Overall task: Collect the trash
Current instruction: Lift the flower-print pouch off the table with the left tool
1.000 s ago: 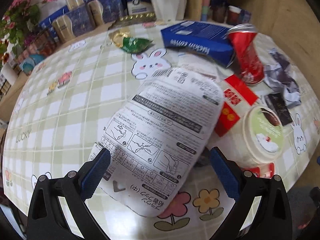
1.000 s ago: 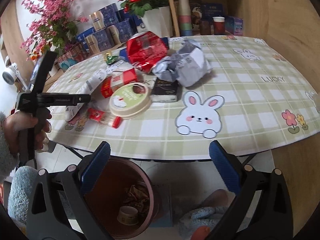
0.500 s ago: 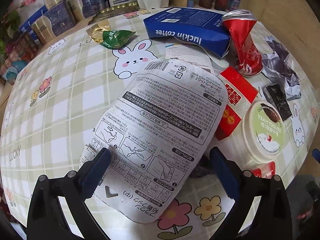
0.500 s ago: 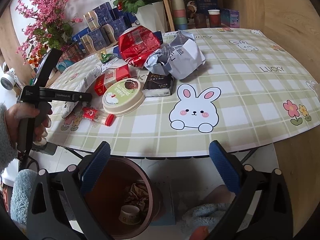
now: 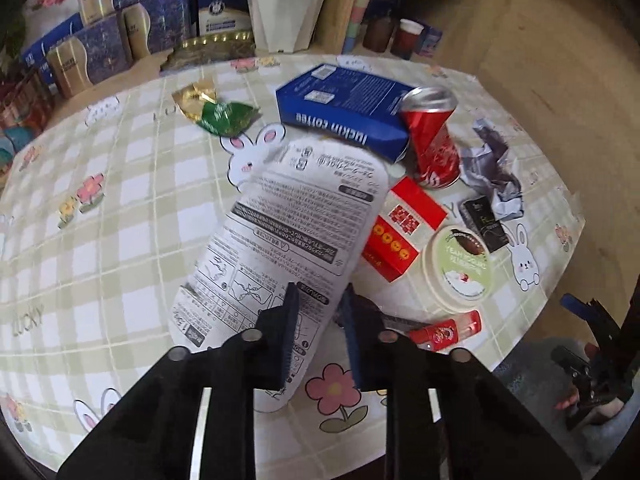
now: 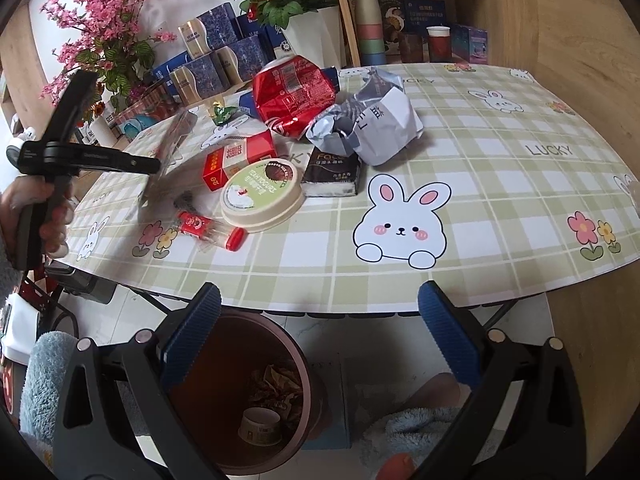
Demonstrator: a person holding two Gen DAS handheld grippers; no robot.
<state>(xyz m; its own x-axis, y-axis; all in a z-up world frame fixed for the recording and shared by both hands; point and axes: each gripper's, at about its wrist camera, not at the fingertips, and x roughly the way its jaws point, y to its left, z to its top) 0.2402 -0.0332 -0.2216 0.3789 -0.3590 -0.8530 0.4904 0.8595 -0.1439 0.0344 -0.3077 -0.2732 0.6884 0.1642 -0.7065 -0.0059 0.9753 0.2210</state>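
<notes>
While our left gripper [image 5: 318,336] is closing its jaws on the white card [image 5: 288,236], the card tilts up off the table [image 5: 120,208]. Our right gripper [image 6: 320,332] hangs wide open and empty above the brown bin [image 6: 256,392].

Trash-strewn table [image 6: 520,208], checked cloth [image 5: 120,200]

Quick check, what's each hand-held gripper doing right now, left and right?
Left hand-held gripper: jaws closing on the white printed package, lifted off the table.
Right hand-held gripper: open, empty, above the brown bin.
</notes>
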